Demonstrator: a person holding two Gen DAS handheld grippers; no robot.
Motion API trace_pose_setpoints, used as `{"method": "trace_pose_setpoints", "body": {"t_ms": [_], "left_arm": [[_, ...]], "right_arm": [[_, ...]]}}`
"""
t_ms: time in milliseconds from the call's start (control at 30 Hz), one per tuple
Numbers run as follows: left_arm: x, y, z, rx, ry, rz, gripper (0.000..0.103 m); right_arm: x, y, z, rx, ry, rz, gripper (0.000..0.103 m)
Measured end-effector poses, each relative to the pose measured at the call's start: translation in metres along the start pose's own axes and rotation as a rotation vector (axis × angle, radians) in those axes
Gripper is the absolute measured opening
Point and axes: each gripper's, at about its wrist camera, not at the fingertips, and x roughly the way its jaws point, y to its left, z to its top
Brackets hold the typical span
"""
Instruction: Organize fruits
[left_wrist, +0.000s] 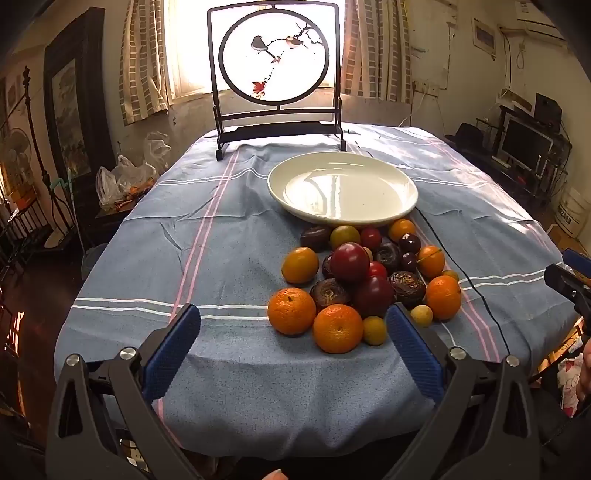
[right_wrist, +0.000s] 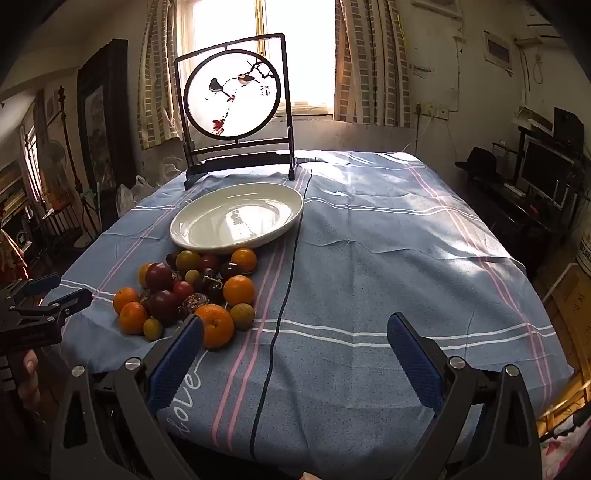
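- The plate (left_wrist: 343, 188) sat bare on the blue striped cloth of the tabletop (left_wrist: 184, 240), just in front of the framed bird screen (left_wrist: 275, 66); no fruit lay in it in either view.
- All the fruit was gathered in one pile (left_wrist: 365, 280) on the cloth, touching or just beside the plate's near rim: mandarins, dark red plums, wrinkled brown passion fruits, cherries and a few small yellow-green ones.
- On the pile's near edge lay two mandarins side by side (left_wrist: 291, 311) and (left_wrist: 338, 328), with a small yellow-green fruit (left_wrist: 374, 330) just beside the second.
- The left gripper (left_wrist: 293, 345) hovered above the cloth near the front of the pile, its fingers spread wide and holding nothing; the near mandarins showed between the two blue pads.
- The right gripper (right_wrist: 295, 352) was likewise spread and empty, aimed at bare cloth to the right of the pile; a mandarin (right_wrist: 216, 326) lay just beside its left pad, outside the gap.
- A thin dark cable (right_wrist: 284, 295) ran across the cloth on the pile's right side, towards the screen.
- Judged from this, the sorting had not begun: nothing was in the plate and every fruit was left to be moved or grouped.
- The near mandarins looked the easiest first picks, since they lay at the edge, clear of fruit stacked on top; the cherries and plums in the middle were packed tightly and partly hidden, so their count could not be told.
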Motion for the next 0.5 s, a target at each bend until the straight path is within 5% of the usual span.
{"method": "trace_pose_setpoints", "body": {"t_ms": [500], "left_arm": [[-0.0015, 0.0056, -0.0021, -0.013, -0.012, -0.005, 0.099]], "right_arm": [[-0.0068, -0.0003, -0.0022, -0.011, -0.029, -0.006, 0.099]]}}
